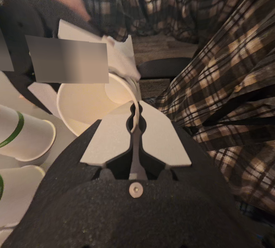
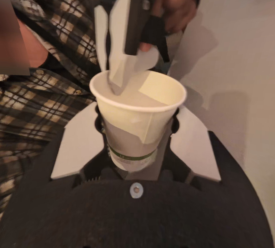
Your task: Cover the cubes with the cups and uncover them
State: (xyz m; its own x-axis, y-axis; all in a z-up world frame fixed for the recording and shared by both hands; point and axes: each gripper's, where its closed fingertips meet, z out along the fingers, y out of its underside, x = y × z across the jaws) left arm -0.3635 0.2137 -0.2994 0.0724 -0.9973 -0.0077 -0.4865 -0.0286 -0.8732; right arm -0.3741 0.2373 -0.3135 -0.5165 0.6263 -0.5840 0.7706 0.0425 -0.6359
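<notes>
Cup (image 2: 138, 116), white paper with a green band near its base, sits between the two fingers of the right claw (image 2: 136, 116), which grips it around the body, mouth pointing away from the camera toward twelve o'clock. The left claw (image 2: 110, 68) comes in from twelve o'clock in the right wrist view and pinches the cup's far rim, one finger inside the mouth and one outside. In the left wrist view that same rim runs through the narrow gap of the nearly closed left claw (image 1: 136, 116), with the cup's (image 1: 95, 104) open interior spread toward ten o'clock and the right claw (image 1: 119, 56) beyond it at eleven. Two more cups with green bands lie at eight o'clock, one (image 1: 29, 135) above the other (image 1: 19, 191), on the pale desk (image 1: 65, 129). A person's plaid shirt (image 1: 215, 92) fills the view from twelve to four o'clock. No cubes show.
</notes>
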